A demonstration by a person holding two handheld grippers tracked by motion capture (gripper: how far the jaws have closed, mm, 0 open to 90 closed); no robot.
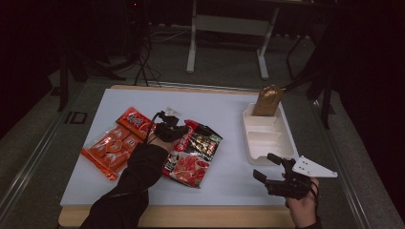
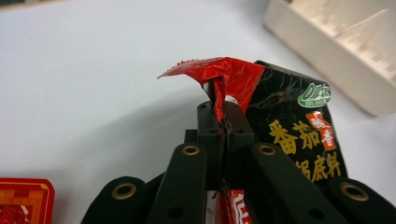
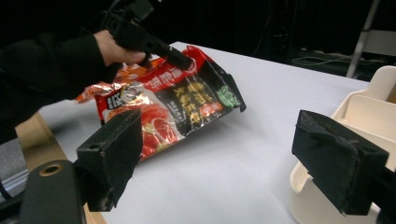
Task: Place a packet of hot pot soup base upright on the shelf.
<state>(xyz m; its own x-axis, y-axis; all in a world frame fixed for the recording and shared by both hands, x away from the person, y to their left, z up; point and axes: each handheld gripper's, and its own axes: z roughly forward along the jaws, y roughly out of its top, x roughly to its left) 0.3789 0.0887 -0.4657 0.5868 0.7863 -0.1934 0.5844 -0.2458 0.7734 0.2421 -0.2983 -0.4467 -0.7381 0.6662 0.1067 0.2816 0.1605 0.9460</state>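
Nearest, the right gripper point(image 1: 265, 168) waited with jaws apart by the tray point(image 1: 253, 148), while the left gripper point(image 1: 167, 128) clenched the red sachet point(image 1: 193, 152) by its top edge, barely lifted, packing seemingly just begun, one brown packet point(image 1: 267, 101) in the tray's far compartment.

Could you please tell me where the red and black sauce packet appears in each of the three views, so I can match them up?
High view: the sauce packet lies centre-left on the table, left gripper at its top edge.
Left gripper view: centre to right, its red corner pinched between the jaws.
Right gripper view: upper left, lifted at one edge.
Shared landmark: the white tray, right of the packet.
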